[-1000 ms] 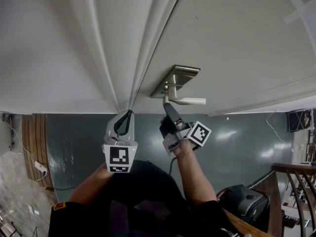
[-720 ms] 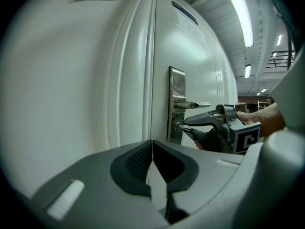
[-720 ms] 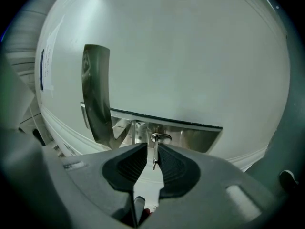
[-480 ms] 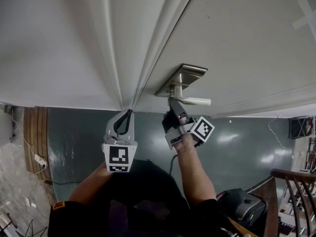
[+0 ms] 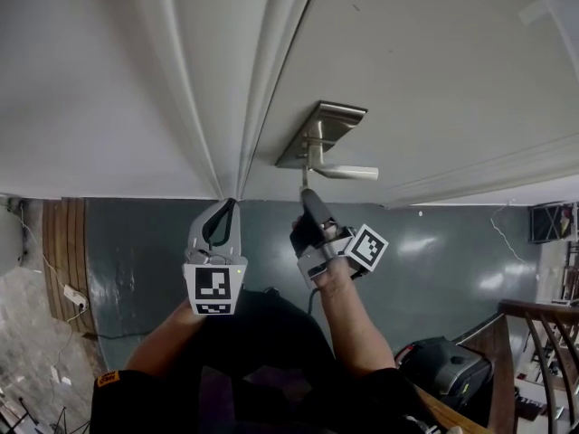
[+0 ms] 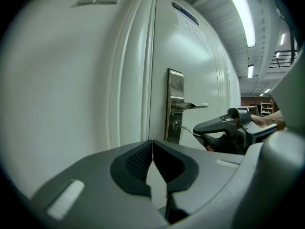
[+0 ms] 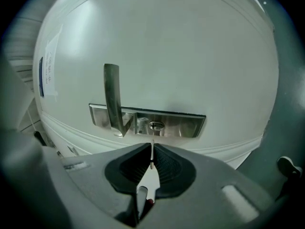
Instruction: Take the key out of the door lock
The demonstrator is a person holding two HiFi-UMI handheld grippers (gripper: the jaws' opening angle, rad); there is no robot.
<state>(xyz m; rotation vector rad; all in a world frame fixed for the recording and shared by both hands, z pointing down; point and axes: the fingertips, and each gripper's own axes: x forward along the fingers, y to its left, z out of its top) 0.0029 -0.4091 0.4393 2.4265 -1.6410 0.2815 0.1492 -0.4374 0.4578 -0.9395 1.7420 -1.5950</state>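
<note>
Door (image 5: 434, 70), white and panelled, fills the upper half of the head view, with its white frame (image 5: 194, 80) running down the left edge of it. Below lies a grey-green floor (image 5: 136, 242), and the person's dark sleeves and bare forearms reach up from the bottom of the picture.

The left gripper (image 5: 226, 208) is held near the foot of the frame, to the left of the lock and apart from the door. Its jaws are closed tip to tip with nothing between them.

The right gripper (image 5: 308, 197) points up at the lock from just below the handle. Its jaws are clamped on the key (image 7: 152, 154), the thin blade standing out past their tips.

A brushed metal lock plate (image 5: 326, 127) sits on the door near its edge. A lever handle (image 5: 348, 172) juts from the plate, and the keyhole (image 7: 156, 125) is just beside the handle's root on the same plate.

In the right gripper view the key's tip is aimed at the keyhole with a small gap of bare plate between them (the blade is out of the lock, though close to it). From the left gripper view the key (image 6: 187, 129) shows as a fine sliver between the right gripper's nose and the plate.
</note>
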